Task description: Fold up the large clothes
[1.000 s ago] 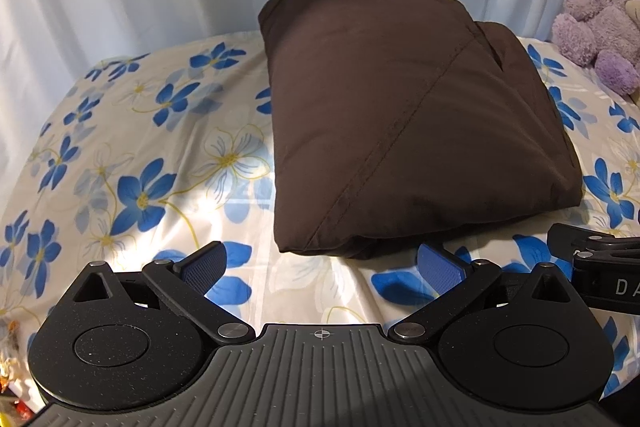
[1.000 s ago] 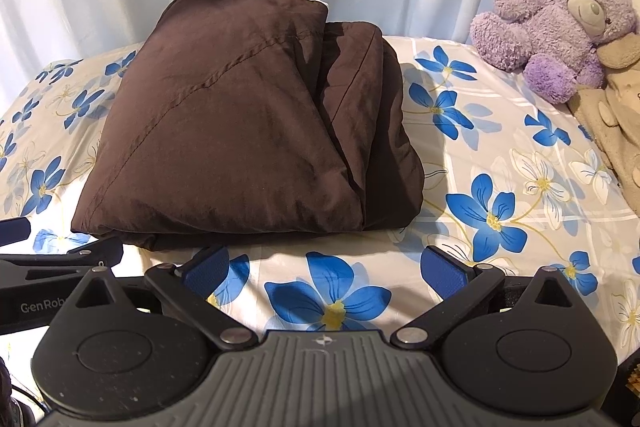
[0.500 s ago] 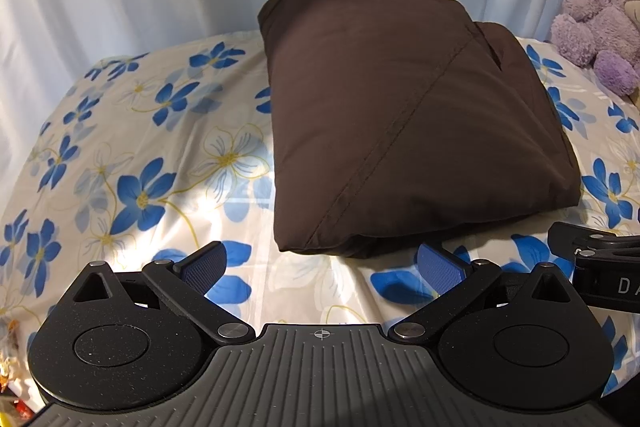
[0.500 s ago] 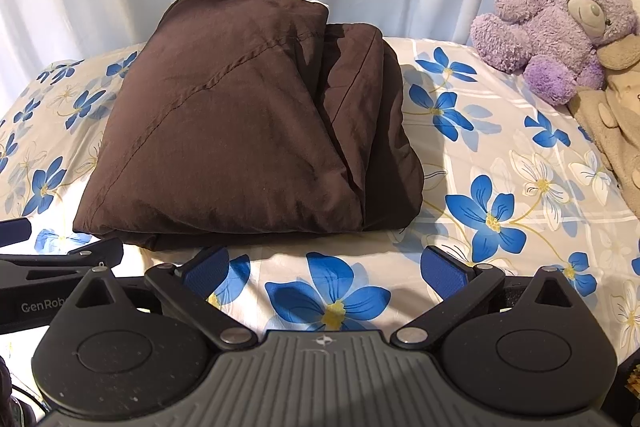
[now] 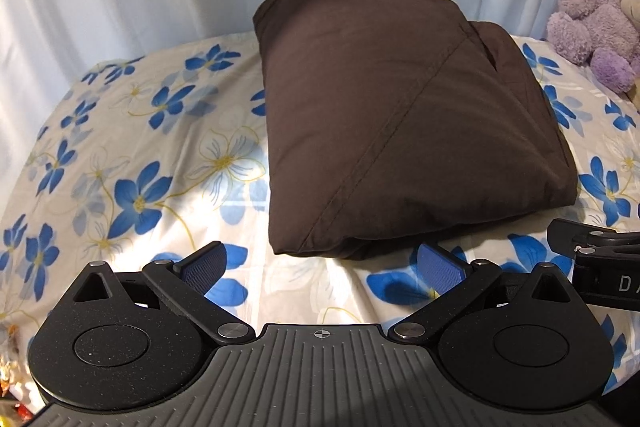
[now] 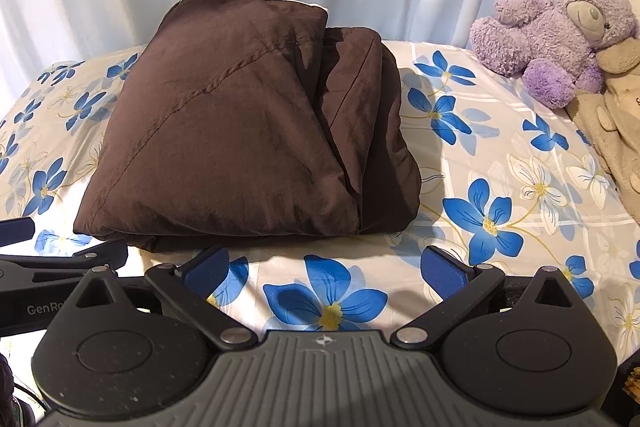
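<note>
Nothing shifted since earlier: left gripper (image 5: 322, 261) and right gripper (image 6: 326, 263) level, jaws wide, empty; folded brown garment (image 6: 240, 131) on bed (image 6: 500, 163) just beyond.

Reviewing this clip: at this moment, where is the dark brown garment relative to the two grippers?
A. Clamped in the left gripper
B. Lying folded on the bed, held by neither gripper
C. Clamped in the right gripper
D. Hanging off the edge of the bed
B: the folded brown garment rests on the flowered bedsheet, while the left gripper and right gripper both stand open and empty short of it.
</note>
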Motion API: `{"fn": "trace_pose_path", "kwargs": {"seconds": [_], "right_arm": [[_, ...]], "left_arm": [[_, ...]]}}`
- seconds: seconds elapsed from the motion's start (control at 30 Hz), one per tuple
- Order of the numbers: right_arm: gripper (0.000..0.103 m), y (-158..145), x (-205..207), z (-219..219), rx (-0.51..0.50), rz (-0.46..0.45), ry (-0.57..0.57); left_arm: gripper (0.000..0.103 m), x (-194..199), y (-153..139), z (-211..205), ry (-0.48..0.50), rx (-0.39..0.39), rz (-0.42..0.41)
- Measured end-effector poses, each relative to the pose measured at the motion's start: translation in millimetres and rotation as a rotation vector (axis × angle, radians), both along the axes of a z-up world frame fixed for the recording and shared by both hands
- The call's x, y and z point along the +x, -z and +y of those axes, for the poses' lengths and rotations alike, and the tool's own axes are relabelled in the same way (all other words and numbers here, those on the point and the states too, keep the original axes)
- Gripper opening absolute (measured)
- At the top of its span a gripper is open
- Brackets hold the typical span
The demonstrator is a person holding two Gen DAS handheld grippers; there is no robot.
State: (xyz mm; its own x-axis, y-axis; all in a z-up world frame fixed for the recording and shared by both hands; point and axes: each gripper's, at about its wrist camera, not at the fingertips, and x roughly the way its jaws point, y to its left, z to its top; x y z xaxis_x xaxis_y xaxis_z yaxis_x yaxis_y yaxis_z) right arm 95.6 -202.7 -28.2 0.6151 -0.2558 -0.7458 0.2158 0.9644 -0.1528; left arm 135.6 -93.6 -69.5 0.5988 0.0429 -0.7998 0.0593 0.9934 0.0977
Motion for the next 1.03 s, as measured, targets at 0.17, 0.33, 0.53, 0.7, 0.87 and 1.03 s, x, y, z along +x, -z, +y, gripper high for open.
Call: {"fn": "trace_pose_path", "kwargs": {"seconds": [0.17, 0.33, 0.53, 0.7, 0.87, 1.03], "right_arm": [[0.102, 0.1, 0.1, 0.0, 0.003, 0.0, 0.0], [0.102, 1.0, 0.4, 0.2, 0.003, 0.001, 0.002], [0.102, 1.2, 0.3, 0.2, 0.001, 0.0, 0.002], [0.102, 1.9, 1.5, -1.5, 0.003, -0.003, 0.006], [0.102, 1.0, 3.1, -3.6, 0.005, -0.004, 0.012], [0.102, 1.7, 5.2, -5.8, 0.006, -0.002, 0.016]], "left_arm": [[0.103, 0.7, 0.2, -0.6, 0.003, -0.008, 0.005], [0.103, 1.2, 1.0, -1.7, 0.008, -0.016, 0.008], [0.103, 1.5, 2.7, -3.1, 0.01, -0.012, 0.002], [0.103, 0.3, 1.6, -5.9, 0.032, -0.008, -0.017], [0.103, 4.1, 3.6, -7.8, 0.032, 0.008, -0.004], [0.103, 6.3, 5.0, -8.0, 0.029, 0.009, 0.004]]}}
